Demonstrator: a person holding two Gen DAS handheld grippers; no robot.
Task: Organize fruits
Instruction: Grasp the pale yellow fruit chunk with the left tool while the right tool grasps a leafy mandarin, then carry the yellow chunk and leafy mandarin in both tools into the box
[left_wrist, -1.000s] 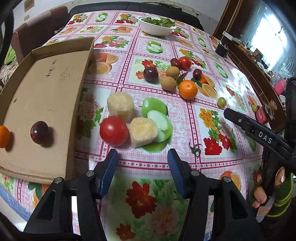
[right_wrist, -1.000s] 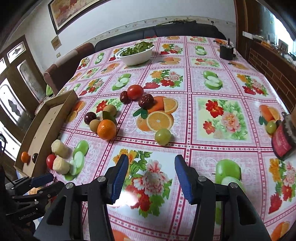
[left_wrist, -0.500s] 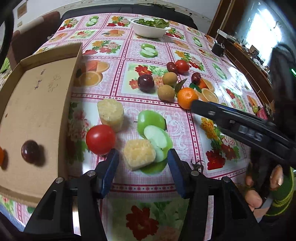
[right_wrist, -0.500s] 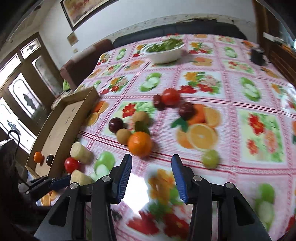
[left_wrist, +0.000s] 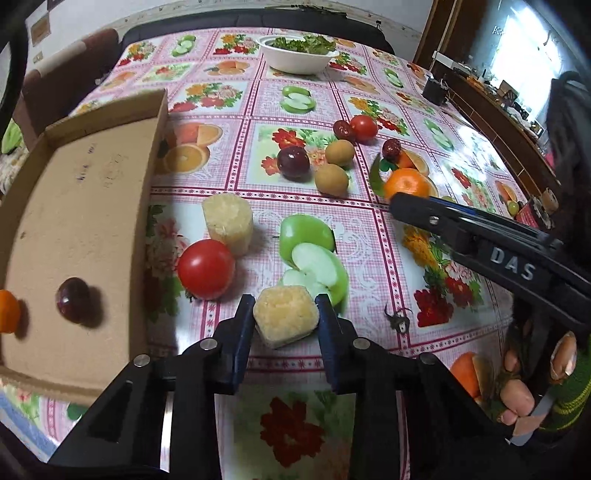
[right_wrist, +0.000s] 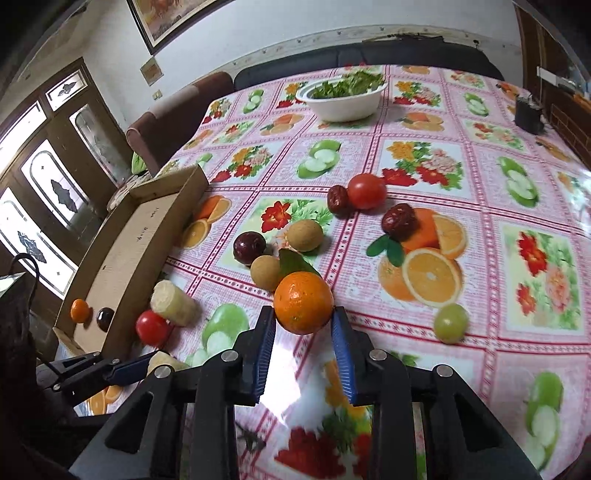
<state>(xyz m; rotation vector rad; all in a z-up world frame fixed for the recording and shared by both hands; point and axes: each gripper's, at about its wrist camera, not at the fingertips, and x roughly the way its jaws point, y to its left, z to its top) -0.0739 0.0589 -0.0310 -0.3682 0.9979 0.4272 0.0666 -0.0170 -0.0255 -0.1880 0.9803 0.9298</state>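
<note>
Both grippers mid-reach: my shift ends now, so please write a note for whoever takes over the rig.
Left gripper: jaws around the near pale peeled fruit chunk, touching or nearly so; grip not confirmed.
Right gripper: jaws astride the orange, likewise unconfirmed.
Done: a small orange fruit and a dark plum lie in the cardboard tray.
Left on the tablecloth: second pale chunk, two tomatoes, another plum, two brown round fruits, two red dates, green grape.
</note>
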